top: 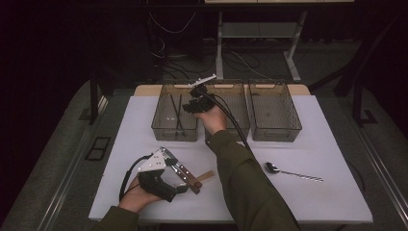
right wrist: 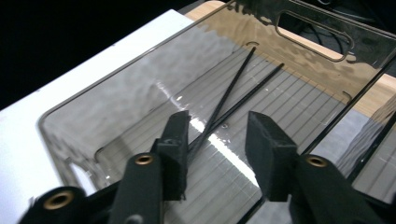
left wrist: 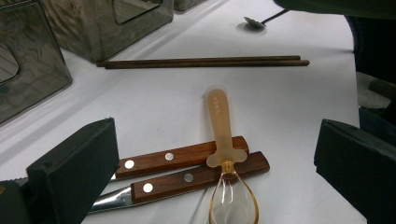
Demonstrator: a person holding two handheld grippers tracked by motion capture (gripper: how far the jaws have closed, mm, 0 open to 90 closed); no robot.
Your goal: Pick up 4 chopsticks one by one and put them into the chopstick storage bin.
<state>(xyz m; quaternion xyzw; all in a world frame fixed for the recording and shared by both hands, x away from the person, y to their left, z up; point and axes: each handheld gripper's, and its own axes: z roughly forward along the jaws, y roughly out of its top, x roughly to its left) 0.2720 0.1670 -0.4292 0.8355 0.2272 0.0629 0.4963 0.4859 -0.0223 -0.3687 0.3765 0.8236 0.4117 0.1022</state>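
thin black chopsticks (right wrist: 224,109) in ribbed clear bin (right wrist: 107,100)

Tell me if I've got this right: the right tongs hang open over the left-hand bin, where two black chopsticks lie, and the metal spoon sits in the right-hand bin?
One thing is off. The metal spoon lies on the white table, in front of the bins, as the high view shows. The rest holds: the right tongs hang open over the left-hand bin, where two black chopsticks lie.
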